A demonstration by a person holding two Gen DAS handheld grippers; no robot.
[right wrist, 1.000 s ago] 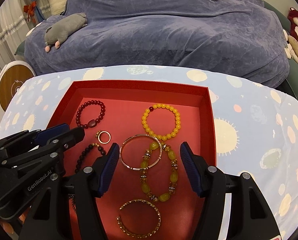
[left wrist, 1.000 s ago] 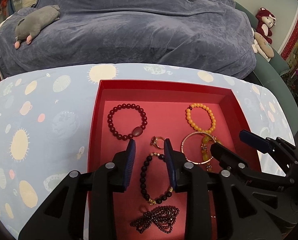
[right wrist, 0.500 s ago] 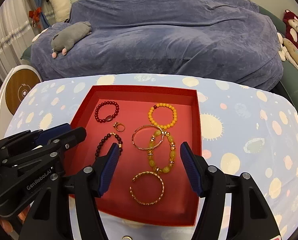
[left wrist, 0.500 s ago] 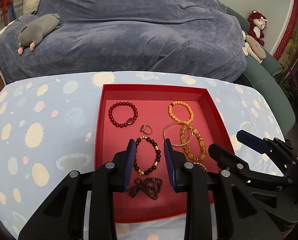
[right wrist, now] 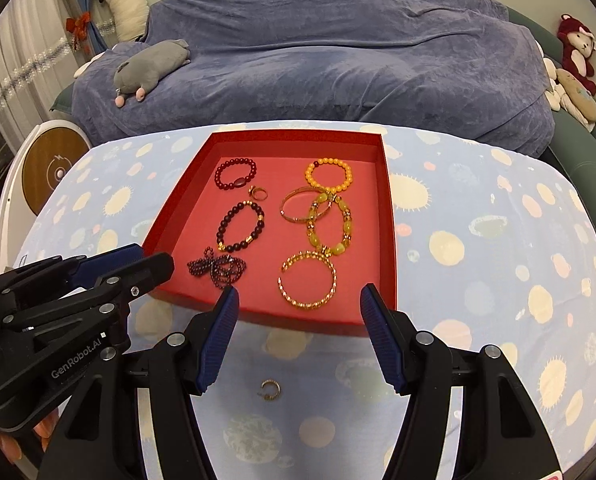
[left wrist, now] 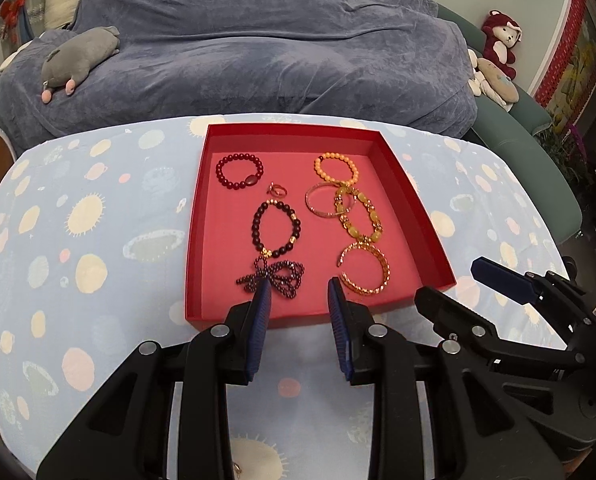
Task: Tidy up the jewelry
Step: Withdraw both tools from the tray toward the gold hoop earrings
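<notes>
A red tray (left wrist: pixel 202 216) (right wrist: pixel 390 216) on the patterned tablecloth holds several bracelets: a dark red bead one (left wrist: pixel 239 171), an orange bead one (left wrist: pixel 336 168), a dark bead one (left wrist: pixel 276 230), a gold bangle (right wrist: pixel 308 286), a dark bead bundle (left wrist: pixel 276 276) and a small ring (left wrist: pixel 278 190). A small gold ring (right wrist: pixel 270 390) lies on the cloth in front of the tray. My left gripper (left wrist: pixel 300 300) is open and empty at the tray's near edge. My right gripper (right wrist: pixel 300 306) is open and empty, wider, also near that edge.
A sofa under a blue-grey blanket (left wrist: pixel 258 52) stands behind the table, with a grey plush toy (left wrist: pixel 78 60) on it and red and beige plush toys (left wrist: pixel 498 44) at the right. A round white and wood device (right wrist: pixel 54 168) stands to the left.
Both grippers have pulled back and up from over the tray to its near edge. The small gold ring on the cloth has come into view. Both stay open.
</notes>
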